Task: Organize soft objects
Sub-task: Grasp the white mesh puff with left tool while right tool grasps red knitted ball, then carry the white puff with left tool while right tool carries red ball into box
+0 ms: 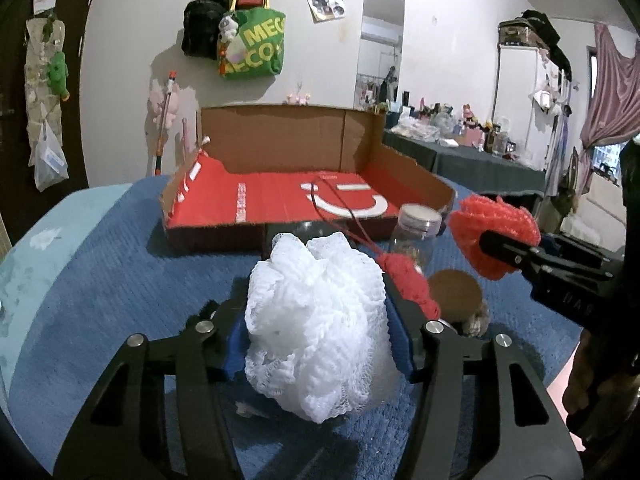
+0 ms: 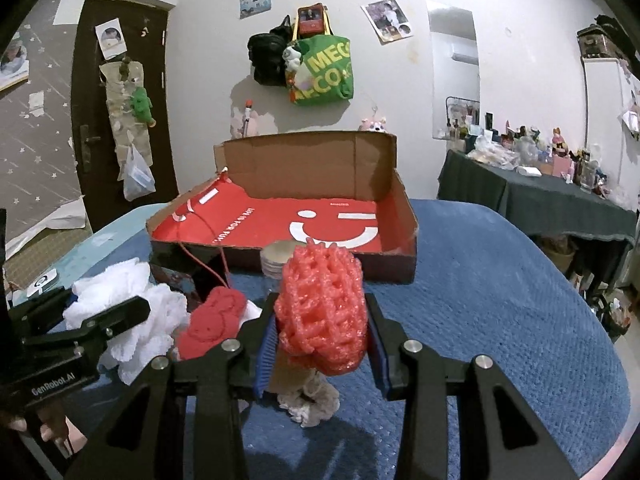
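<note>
Left gripper point(image 1: 316, 320) clamps white pouf point(image 1: 316, 328), right gripper point(image 2: 320, 320) clamps red pouf point(image 2: 322, 312); springy mesh may slip before box point(image 2: 404, 208), upper centre.

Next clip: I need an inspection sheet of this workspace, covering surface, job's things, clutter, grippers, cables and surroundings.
Surface: blue blanket, textured, with a light blue cover at its left edge.
Job's things: white mesh puff in the left gripper; coral foam net in the right gripper; red knitted piece with a red cord, lying on the blanket; open cardboard box with a red floor, nothing inside.
Clutter: clear jar; beige scrunchie; a brown round thing, kind unclear.
Grippers: both shut on their soft things.
Cables: nothing seen.
Surroundings: green bag on the wall, dark door, crowded side table.
</note>
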`<state>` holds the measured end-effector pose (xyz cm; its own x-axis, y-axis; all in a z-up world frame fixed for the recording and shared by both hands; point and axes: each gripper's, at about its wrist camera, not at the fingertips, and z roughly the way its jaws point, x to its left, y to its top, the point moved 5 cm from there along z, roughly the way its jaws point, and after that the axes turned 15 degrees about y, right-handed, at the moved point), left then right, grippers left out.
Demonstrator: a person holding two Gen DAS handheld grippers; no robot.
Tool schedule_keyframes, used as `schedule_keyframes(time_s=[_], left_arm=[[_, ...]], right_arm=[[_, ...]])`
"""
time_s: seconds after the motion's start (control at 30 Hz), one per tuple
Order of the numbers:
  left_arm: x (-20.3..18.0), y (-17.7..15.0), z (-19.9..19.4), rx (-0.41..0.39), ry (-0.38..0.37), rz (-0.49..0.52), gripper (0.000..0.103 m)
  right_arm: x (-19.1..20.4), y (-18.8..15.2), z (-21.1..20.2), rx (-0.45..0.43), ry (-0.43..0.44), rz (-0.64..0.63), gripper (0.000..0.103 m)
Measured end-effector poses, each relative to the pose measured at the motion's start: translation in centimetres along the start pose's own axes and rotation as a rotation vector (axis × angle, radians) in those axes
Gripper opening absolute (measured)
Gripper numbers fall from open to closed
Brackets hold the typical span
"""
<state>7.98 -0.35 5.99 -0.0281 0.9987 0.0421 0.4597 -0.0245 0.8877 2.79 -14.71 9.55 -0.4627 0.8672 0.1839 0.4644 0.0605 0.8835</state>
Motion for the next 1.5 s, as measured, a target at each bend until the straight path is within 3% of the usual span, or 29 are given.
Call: schedule_keyframes(time_s=[0.5,0.8,1.1,1.3,1.5], left_arm=[[1.1,5.8,-1.4,-0.133,0.014,-0.003,0.054],[0.9,9.2,1.1,-0.134,-0.006,0.022,0.054],[0.3,12.9,8.2,-0.006,-0.079,0.075,0.054],[-0.7,14.5,14.4,0.15,-0.12,0.115,0.054],[-1.2,15.5,20.6,0.258,-0.106,0.153,0.054]], right_arm=[[0.9,3.9,0.1,-0.053,0.026,-0.054,0.042],[1.1,7.2,2.5,-0.044,0.052,-0.093,0.042],[-1.1,10.3,8.9,0.084,0.103,-0.098,0.042],[-3.8,12.1,15.6,0.252,0.125,-0.08,0.042],[-6.3,13.3,21.6,0.411,0.132,-0.032,0.042]])
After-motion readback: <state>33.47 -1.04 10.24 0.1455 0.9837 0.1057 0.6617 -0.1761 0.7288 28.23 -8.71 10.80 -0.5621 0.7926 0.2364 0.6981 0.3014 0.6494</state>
